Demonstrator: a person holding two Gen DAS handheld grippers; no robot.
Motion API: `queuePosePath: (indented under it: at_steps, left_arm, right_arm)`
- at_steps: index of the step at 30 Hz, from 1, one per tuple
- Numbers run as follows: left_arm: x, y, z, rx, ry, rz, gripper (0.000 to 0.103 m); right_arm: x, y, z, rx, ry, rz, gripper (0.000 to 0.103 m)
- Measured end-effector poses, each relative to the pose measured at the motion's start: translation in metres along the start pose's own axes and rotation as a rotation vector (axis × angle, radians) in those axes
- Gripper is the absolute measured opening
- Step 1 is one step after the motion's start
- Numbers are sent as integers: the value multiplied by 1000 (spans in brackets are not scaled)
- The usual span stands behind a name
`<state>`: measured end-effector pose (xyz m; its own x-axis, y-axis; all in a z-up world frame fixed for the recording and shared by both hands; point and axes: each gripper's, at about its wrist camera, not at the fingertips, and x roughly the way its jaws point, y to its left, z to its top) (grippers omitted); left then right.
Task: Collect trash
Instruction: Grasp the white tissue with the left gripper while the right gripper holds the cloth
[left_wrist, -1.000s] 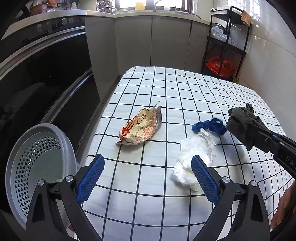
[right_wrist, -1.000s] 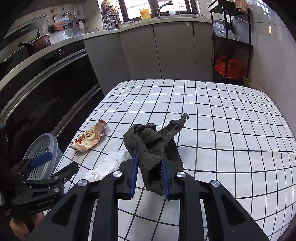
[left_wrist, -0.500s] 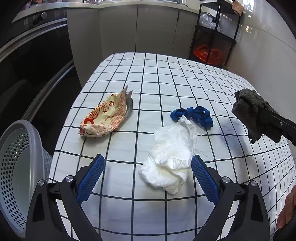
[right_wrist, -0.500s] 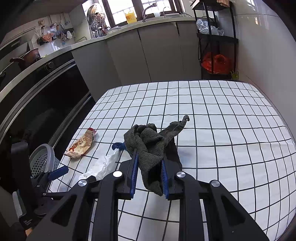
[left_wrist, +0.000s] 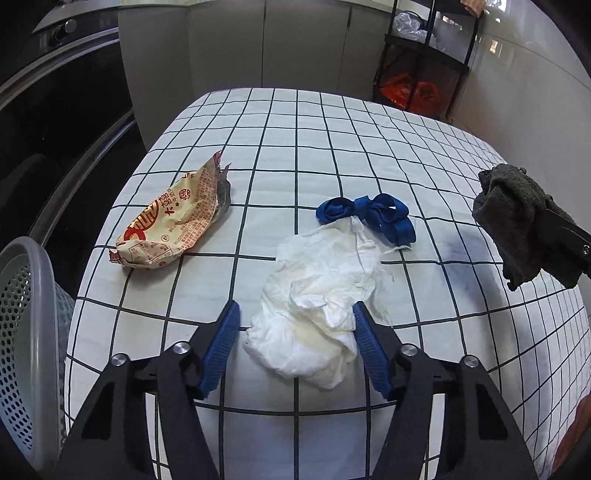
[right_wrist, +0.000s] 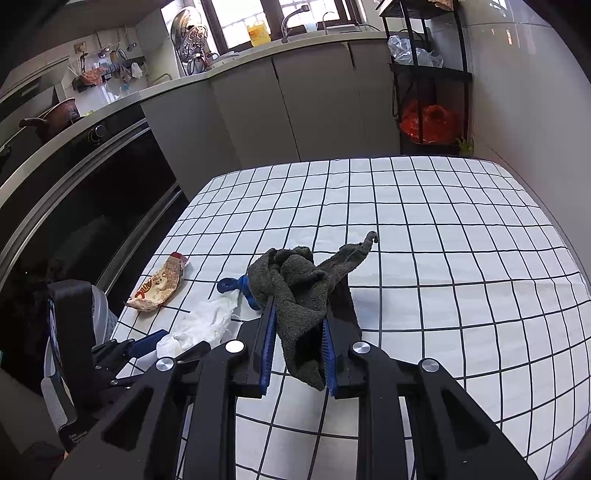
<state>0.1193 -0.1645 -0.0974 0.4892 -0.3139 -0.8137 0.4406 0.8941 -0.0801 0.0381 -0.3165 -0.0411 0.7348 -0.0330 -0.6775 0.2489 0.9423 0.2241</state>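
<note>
Trash spread over white surface (left_wrist: 332, 122) with thin black grid lines, cloth-like, slightly rumpled at near edge.

Left gripper (left_wrist: 293, 341), lower centre of left wrist view: black angular arms, ribbed blue pads (left_wrist: 221, 347), jaws spread wide either side of crumpled white tissue (left_wrist: 317, 306). Right pad touching or just beside tissue's edge; left pad clear of it, not gripping. Tissue soft, wadded, faintly yellowed near lower folds, lying flat on surface.

Just beyond tissue, touching its far tip: blue ribbon (left_wrist: 369, 214), flat woven strip looped into loose knot. Left of centre: crinkled snack wrapper (left_wrist: 173, 221), tan with red print, torn foil edge silver at upper end, puffed and lying well apart from tissue. Lower left edge of frame: grey plastic basket (left_wrist: 22, 332), round rim, perforated wall, standing beside surface, off its edge.

Right gripper (right_wrist: 297, 345), lower centre of right wrist view: jaws clamped on dark grey rag (right_wrist: 299, 291), terry-textured, bunched, one twisted corner sticking up toward centre, loose end hanging below pads. Same rag at right edge of left wrist view, held above surface, shadow beneath.

Background, upper right: black metal shelf rack (right_wrist: 428, 85) holding orange plastic bag (right_wrist: 424, 118). Grey cabinet fronts (right_wrist: 314, 103) across top.
</note>
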Motion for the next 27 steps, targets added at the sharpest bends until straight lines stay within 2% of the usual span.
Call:
queuePosePath:
  at_steps: [2,4,8,16,27]
  left_arm:
    - [-2,-1,0,1,2,-12,40]
    - [-3,-1,-1,0,5,-21,32]
    - [-9,1,-1,-2,-2,-21,23]
    - [-31,13,-2,-15,-40,-21,19]
    - [-69,37,-1,-36,-112,-3,19]
  right_arm:
    - [0,-1,0,6,0,2,22]
    - [-1,-1,0,8,-1,4,22]
    - [-5,0,0,6,-6,10,22]
    - [-11,4,1,1,-14,30,22]
    - [-18,21,2,-23,-29,60,22]
